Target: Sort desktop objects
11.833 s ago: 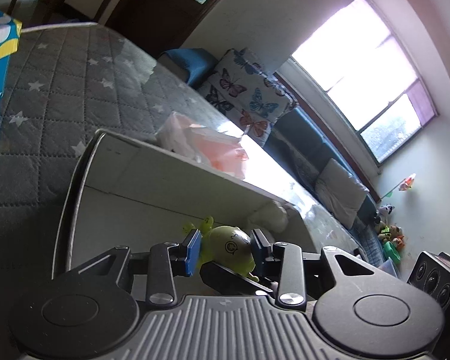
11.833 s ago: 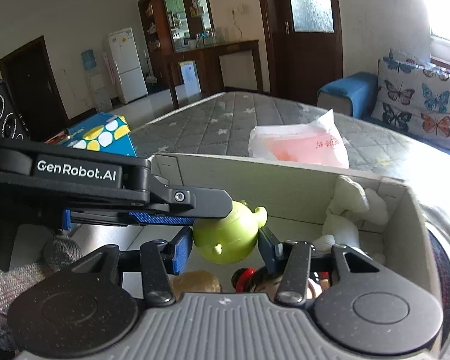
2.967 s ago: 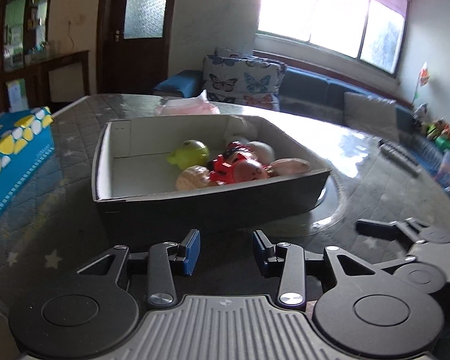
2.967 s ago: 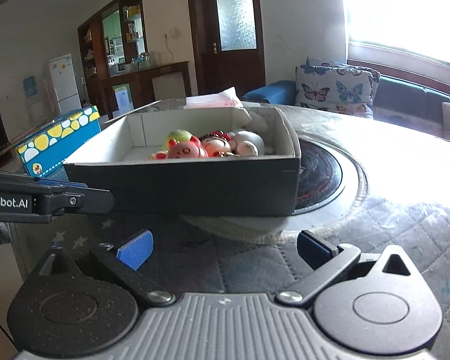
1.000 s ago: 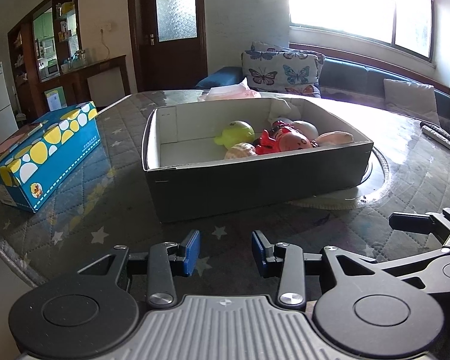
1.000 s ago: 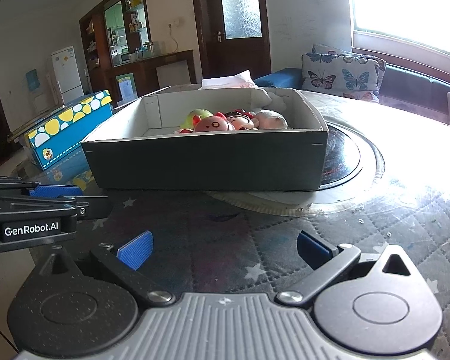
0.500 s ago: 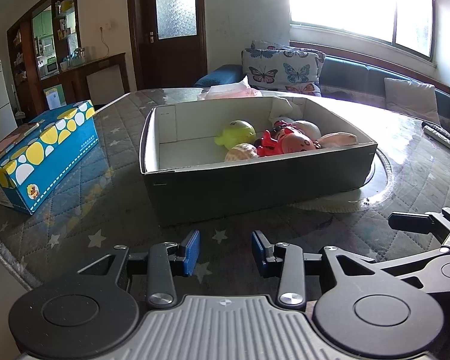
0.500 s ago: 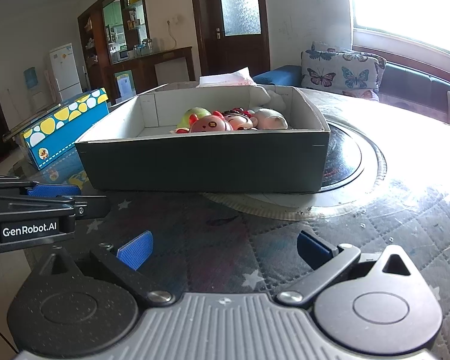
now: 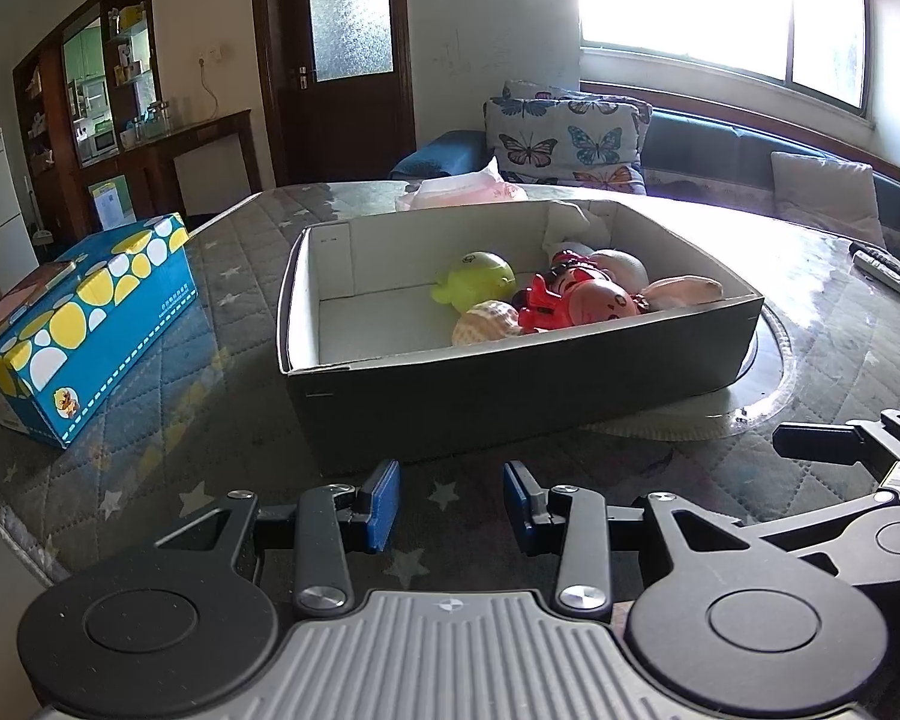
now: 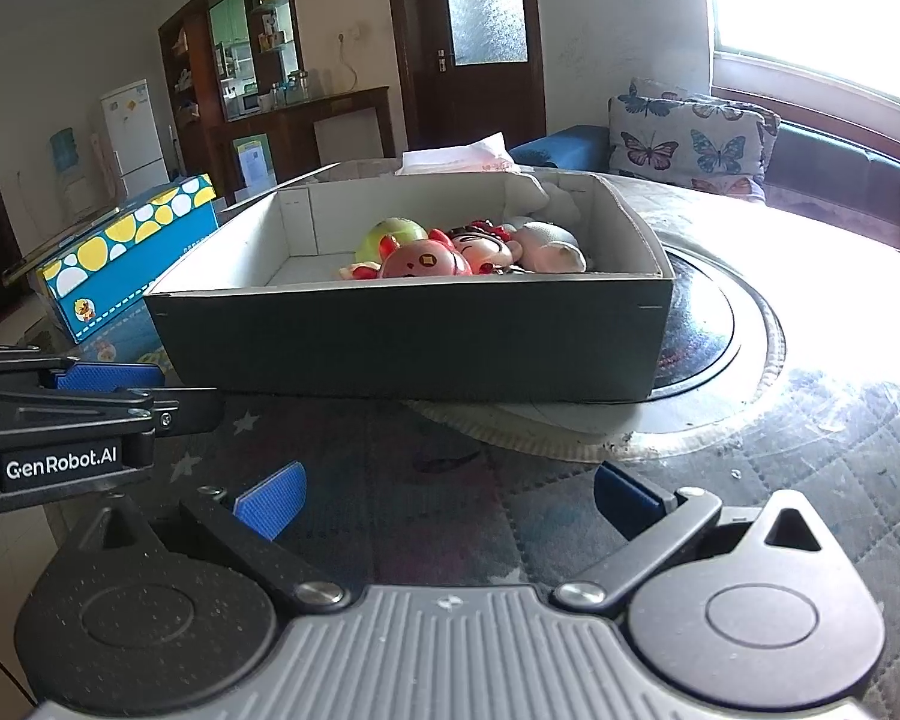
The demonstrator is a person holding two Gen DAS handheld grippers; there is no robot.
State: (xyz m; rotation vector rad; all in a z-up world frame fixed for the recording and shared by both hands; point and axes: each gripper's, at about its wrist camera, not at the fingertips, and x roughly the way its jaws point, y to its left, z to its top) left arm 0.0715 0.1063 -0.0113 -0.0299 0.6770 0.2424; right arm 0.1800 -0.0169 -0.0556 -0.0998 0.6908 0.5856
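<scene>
Showing only leftward: remote [image 9: 888, 267] beyond box [image 9: 510, 396].

Box [image 9: 510, 396]: set on table [image 9: 150, 468], ahead of both grippers.
Toys [image 9: 570, 300]: held in box, far right part.
Patterned carton [image 9: 84, 324]: left of box.

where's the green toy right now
In the left wrist view the green toy sits inside the cardboard box, toward its back middle, just left of the red toy.

"GenRobot.AI" on left tool [image 10: 99, 387]
</scene>
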